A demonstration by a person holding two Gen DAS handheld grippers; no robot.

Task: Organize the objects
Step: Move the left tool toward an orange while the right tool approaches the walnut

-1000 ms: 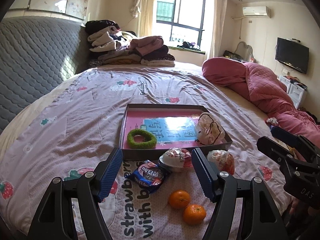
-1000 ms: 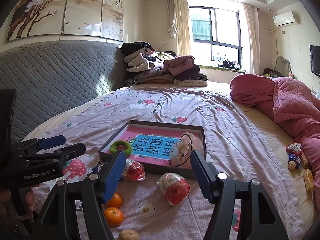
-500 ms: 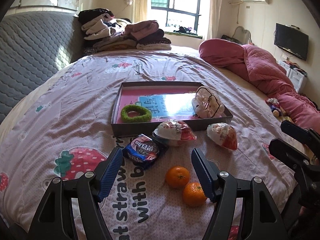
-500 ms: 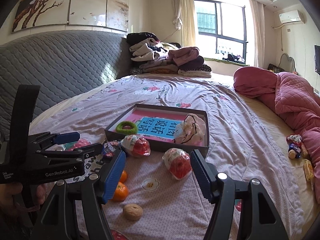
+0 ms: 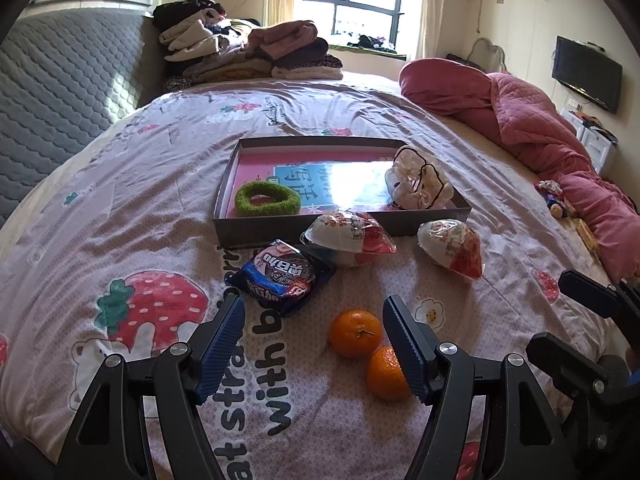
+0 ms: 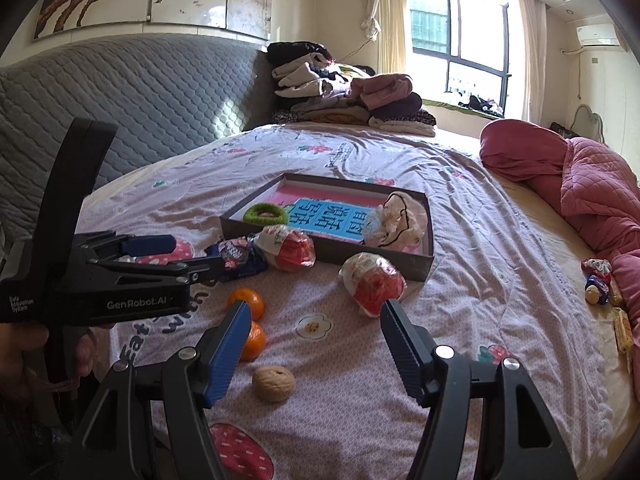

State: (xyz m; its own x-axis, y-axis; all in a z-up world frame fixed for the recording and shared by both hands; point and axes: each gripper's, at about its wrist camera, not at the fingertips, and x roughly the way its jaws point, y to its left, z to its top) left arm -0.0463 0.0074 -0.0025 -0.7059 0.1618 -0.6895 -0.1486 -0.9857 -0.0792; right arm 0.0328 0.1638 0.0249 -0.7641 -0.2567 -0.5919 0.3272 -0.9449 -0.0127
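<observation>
A shallow box (image 5: pixel 340 226) (image 6: pixel 376 254) on the bed holds a green hair ring (image 5: pixel 267 199) (image 6: pixel 265 214) and a cream scrunchie (image 5: pixel 418 180) (image 6: pixel 394 220). In front of it lie a blue snack packet (image 5: pixel 280 276) (image 6: pixel 236 258), two wrapped red-and-white treats (image 5: pixel 348 236) (image 5: pixel 452 246) (image 6: pixel 288 248) (image 6: pixel 372 282), two oranges (image 5: pixel 354 332) (image 5: pixel 386 372) (image 6: pixel 246 300) (image 6: pixel 254 340) and a walnut (image 6: pixel 274 382). My left gripper (image 5: pixel 314 342) is open and empty above the oranges. My right gripper (image 6: pixel 314 346) is open and empty above the walnut.
A grey quilted headboard (image 6: pixel 140 100) stands at the left. Folded clothes (image 5: pixel 248 56) are stacked at the far end. A pink quilt (image 5: pixel 540 128) lies along the right, with small toys (image 6: pixel 596 280) beside it. The right gripper's side (image 5: pixel 580 344) shows at the lower right.
Both grippers have pulled back toward the near edge of the bed and tilted down, so the oranges and walnut came into view. Both stayed open. No object moved.
</observation>
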